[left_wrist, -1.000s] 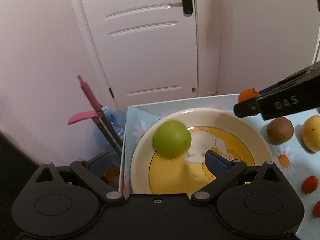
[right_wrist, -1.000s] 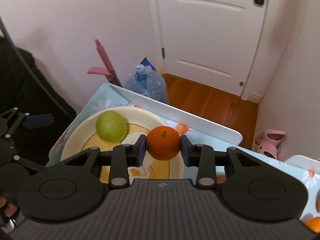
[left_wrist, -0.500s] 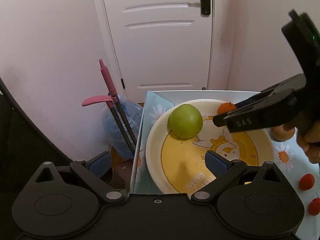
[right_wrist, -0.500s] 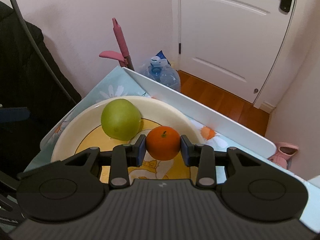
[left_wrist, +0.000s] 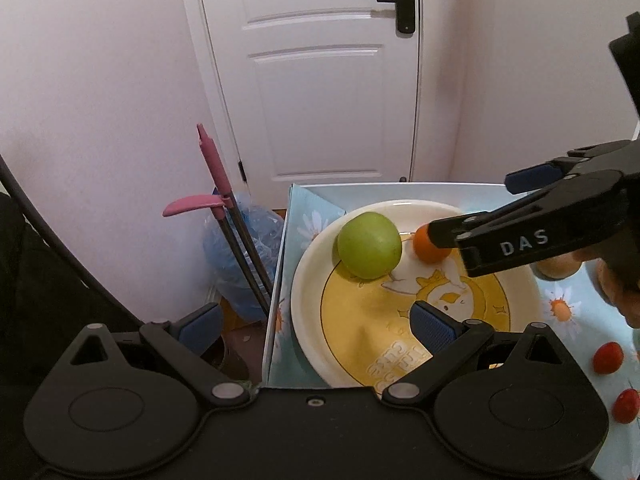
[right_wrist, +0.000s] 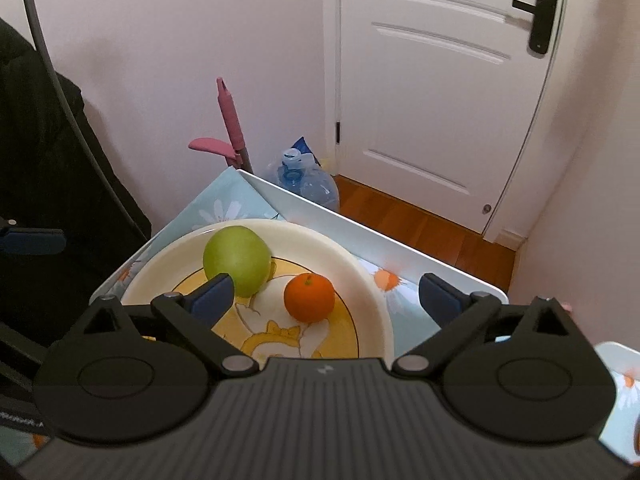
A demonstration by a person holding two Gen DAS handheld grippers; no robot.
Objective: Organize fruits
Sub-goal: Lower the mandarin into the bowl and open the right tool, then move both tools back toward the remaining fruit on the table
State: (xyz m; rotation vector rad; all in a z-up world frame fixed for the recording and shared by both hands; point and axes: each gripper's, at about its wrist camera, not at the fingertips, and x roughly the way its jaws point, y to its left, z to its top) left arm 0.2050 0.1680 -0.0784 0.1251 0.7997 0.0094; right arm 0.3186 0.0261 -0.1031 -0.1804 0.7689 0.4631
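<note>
Left wrist view: left gripper [left_wrist: 316, 322] spread wide and empty, low over the near edge of the cream and yellow plate [left_wrist: 308, 312]. Green apple [left_wrist: 369, 245] on the plate's far left part, small orange [left_wrist: 430, 245] just right of it, half hidden behind the right gripper [left_wrist: 472, 208] reaching in from the right. Two cherry tomatoes [left_wrist: 608, 357] off the plate, to its right

Right wrist view: right gripper [right_wrist: 326, 294] just opened wide, pads clear of the orange [right_wrist: 309, 297], which sits released on the plate [right_wrist: 372, 292] beside the apple [right_wrist: 237, 260]
</note>
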